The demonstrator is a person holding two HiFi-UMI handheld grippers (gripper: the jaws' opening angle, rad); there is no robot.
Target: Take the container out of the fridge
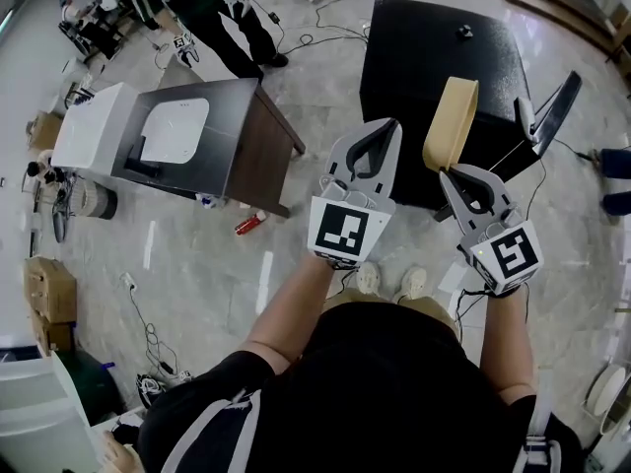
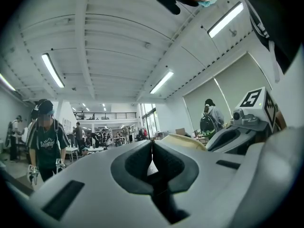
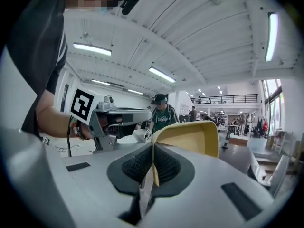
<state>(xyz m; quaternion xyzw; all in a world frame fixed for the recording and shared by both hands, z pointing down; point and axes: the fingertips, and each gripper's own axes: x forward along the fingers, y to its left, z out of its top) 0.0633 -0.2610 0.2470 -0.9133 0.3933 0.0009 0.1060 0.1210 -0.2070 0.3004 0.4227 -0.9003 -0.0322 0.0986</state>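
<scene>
The container [image 1: 452,121] is a shallow tan tray, held upright on its edge in the air. My right gripper [image 1: 446,170] is shut on its lower rim; in the right gripper view the rim sits pinched between the jaws [image 3: 152,148] and the tray's yellow wall [image 3: 190,137] rises past them. My left gripper [image 1: 394,123] is level with it on the left, shut with nothing between its jaws [image 2: 152,146]. The tray [image 2: 183,141] shows just beyond it. A black box-like cabinet [image 1: 434,57] stands on the floor behind the tray.
A brown table [image 1: 246,131] at the left carries a white appliance [image 1: 128,126]. A red can [image 1: 248,224] lies on the floor by its leg. A person in a green shirt [image 1: 212,8] stands beyond. Cables cross the floor [image 1: 325,37].
</scene>
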